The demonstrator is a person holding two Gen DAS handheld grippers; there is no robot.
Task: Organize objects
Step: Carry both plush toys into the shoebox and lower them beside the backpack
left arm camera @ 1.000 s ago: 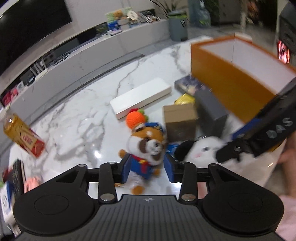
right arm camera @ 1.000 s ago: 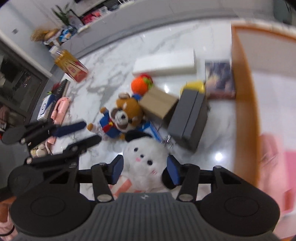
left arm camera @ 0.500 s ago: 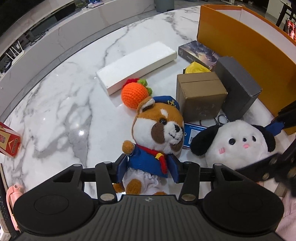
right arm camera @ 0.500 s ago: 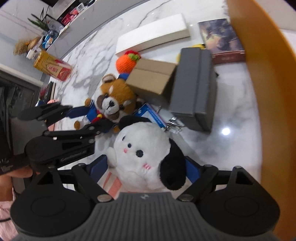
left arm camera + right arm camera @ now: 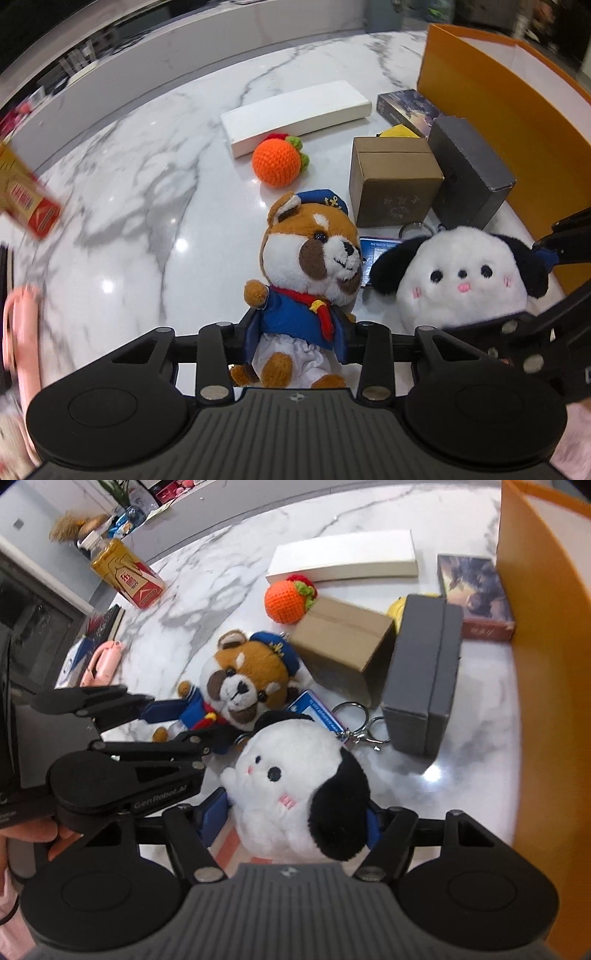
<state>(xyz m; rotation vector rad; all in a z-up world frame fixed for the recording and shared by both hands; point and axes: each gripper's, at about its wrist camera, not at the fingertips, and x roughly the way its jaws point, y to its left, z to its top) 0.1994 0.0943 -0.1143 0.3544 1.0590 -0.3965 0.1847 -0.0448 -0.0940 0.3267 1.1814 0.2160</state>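
Left wrist view: left gripper (image 5: 296, 338) has its blue pads against both sides of the sailor dog plush (image 5: 308, 280); jaws have just been closing, narrow, gripping its blue jacket
Right wrist view: right gripper (image 5: 291, 821) straddles the white puppy plush (image 5: 295, 786); jaws have just been closing; whether the pads press it, cannot tell, the plush hides them
Where the toys lie: both at the near edge of the marble table (image 5: 147, 192), side by side, touching
Behind them: brown carton (image 5: 393, 184) shut, grey box (image 5: 469, 173) shut, contents hidden; crochet orange (image 5: 277, 160); long white box (image 5: 295, 114)
Orange bin (image 5: 491, 96): along the table's right edge; only white inner walls show, floor cut off
Hard to make out: key tag (image 5: 317, 714) half under the puppy; left margin blurred
Since half a second ago: both toys loom larger
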